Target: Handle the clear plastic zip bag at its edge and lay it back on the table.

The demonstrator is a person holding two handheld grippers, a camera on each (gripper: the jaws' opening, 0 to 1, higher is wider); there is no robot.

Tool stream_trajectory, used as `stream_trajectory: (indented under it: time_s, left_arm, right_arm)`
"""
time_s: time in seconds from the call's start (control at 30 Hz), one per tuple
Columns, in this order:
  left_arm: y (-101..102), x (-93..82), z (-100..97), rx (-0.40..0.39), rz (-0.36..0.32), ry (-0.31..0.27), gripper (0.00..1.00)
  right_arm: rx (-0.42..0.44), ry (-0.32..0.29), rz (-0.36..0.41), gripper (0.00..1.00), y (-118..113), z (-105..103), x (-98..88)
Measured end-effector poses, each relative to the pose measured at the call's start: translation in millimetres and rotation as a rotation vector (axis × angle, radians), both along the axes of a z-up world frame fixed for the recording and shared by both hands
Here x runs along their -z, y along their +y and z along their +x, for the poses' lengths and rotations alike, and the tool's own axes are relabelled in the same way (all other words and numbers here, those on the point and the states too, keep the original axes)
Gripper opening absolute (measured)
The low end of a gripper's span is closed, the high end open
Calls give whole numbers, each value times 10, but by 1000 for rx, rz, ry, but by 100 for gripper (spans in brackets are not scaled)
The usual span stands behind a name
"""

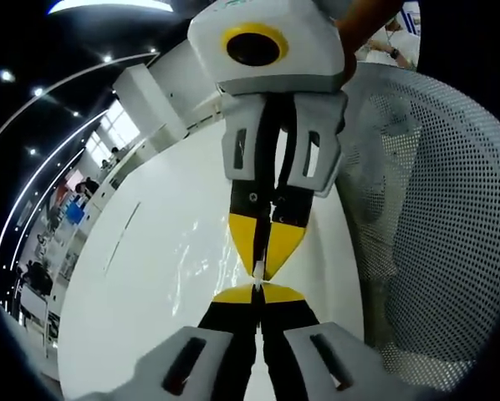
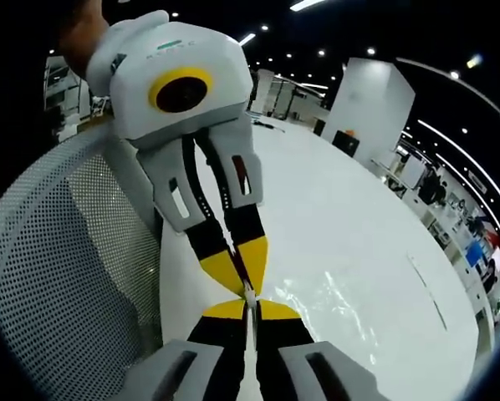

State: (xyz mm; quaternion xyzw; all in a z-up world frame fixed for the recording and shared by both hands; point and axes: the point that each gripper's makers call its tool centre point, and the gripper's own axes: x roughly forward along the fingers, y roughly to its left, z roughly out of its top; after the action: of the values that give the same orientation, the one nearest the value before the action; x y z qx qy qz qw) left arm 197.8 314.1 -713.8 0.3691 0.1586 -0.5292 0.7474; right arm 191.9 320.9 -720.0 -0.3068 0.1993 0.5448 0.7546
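Both my claws pinch one edge of the clear plastic zip bag (image 1: 191,267), tip to tip: left gripper (image 1: 257,290), right gripper (image 2: 248,305). Its film trails toward nine o'clock over the white table (image 1: 141,242). Next, I judge: lower it flat, then let go.

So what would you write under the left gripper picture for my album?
Two yellow-tipped grippers, left gripper and right gripper, meet tip to tip, pinching a clear zip bag over a white table.

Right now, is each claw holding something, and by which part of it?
Both claws are shut on the clear plastic zip bag at one edge: the left claw and the right claw meet tip to tip, above the white table.
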Motion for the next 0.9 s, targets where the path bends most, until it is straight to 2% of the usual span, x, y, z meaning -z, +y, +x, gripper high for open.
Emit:
stream_trajectory:
  time_s: [0.9]
  left_arm:
    - [16, -29, 35, 1, -1, -10, 0]
  right_arm:
    - [39, -11, -3, 0, -76, 62, 19]
